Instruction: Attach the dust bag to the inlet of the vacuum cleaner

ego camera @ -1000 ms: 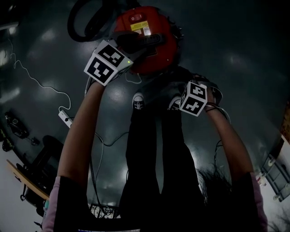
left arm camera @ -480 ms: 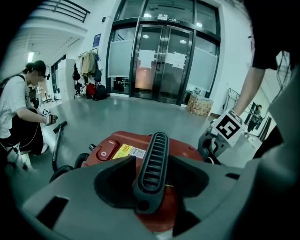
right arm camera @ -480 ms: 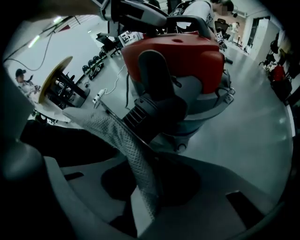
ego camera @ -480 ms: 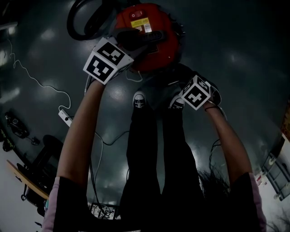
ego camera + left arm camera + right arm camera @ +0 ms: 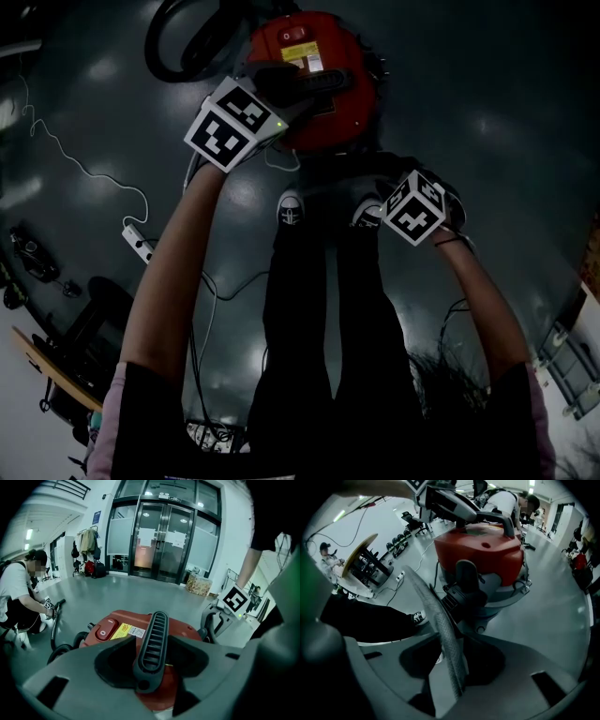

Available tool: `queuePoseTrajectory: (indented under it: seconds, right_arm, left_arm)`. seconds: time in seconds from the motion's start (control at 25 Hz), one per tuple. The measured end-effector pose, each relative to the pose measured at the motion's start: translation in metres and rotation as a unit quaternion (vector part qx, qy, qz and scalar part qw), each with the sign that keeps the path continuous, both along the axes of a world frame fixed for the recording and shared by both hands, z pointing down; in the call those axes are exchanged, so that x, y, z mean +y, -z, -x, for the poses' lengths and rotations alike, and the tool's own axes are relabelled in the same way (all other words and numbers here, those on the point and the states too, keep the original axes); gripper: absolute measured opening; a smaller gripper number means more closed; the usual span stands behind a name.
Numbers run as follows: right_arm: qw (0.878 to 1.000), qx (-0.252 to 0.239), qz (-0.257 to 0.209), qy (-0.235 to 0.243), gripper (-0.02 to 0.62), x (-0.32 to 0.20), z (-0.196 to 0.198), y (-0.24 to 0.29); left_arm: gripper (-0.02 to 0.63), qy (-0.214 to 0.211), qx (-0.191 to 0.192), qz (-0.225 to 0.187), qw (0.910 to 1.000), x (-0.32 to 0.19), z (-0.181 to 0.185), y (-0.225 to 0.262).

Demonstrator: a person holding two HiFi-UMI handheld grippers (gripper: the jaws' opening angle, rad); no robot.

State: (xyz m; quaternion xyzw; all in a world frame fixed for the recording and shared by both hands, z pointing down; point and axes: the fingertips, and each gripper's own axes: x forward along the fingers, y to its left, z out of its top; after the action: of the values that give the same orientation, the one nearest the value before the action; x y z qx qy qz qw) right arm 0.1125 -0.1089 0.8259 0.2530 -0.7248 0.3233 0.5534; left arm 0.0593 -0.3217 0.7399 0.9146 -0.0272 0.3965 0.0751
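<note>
A red vacuum cleaner (image 5: 323, 89) stands on the dark floor in front of the person's feet. Its black ribbed handle (image 5: 157, 620) lies between the jaws of my left gripper (image 5: 151, 644), which is shut on it from above. To the right of the vacuum (image 5: 478, 550) and lower down, my right gripper (image 5: 398, 187) points steeply down. A grey woven dust bag (image 5: 431, 602), seen edge-on, runs between that gripper's (image 5: 451, 638) jaws, pinched at the tips while the jaws are opening. A black fitting (image 5: 461, 597) sticks out of the vacuum's lower body just beyond the bag.
A black hose (image 5: 178, 47) loops at the vacuum's left. A white cable and power strip (image 5: 136, 246) lie on the floor to the left, near a chair (image 5: 75, 347). The person's shoes (image 5: 289, 208) stand below the vacuum. A crouching person (image 5: 18, 597) and glass doors (image 5: 161, 541) lie beyond.
The right gripper has rolled about its own line and shifted slightly right and down. The left gripper has stayed on the handle.
</note>
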Motion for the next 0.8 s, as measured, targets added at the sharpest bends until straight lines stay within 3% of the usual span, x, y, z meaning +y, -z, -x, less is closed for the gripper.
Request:
queuePoseTrajectory:
  seconds: [0.4,0.64,0.8]
  right_arm:
    - [0.993,0.057,-0.031,0.101,0.13,-0.01,-0.004,0.017]
    - [0.998,0.034,-0.028,0.048,0.146,-0.007,-0.002,0.033]
    - [0.999,0.034,-0.028,0.028,0.146,-0.006,-0.005,0.04]
  left_arm:
    - [0.207,-0.003,0.007,-0.001,1.0,0.001,-0.001,0.004]
    - [0.209,0.002,0.016,0.001,0.9999,0.005,-0.001,0.005]
    - [0.212,0.037,0.043,0.029,0.998,0.001,0.0,0.015]
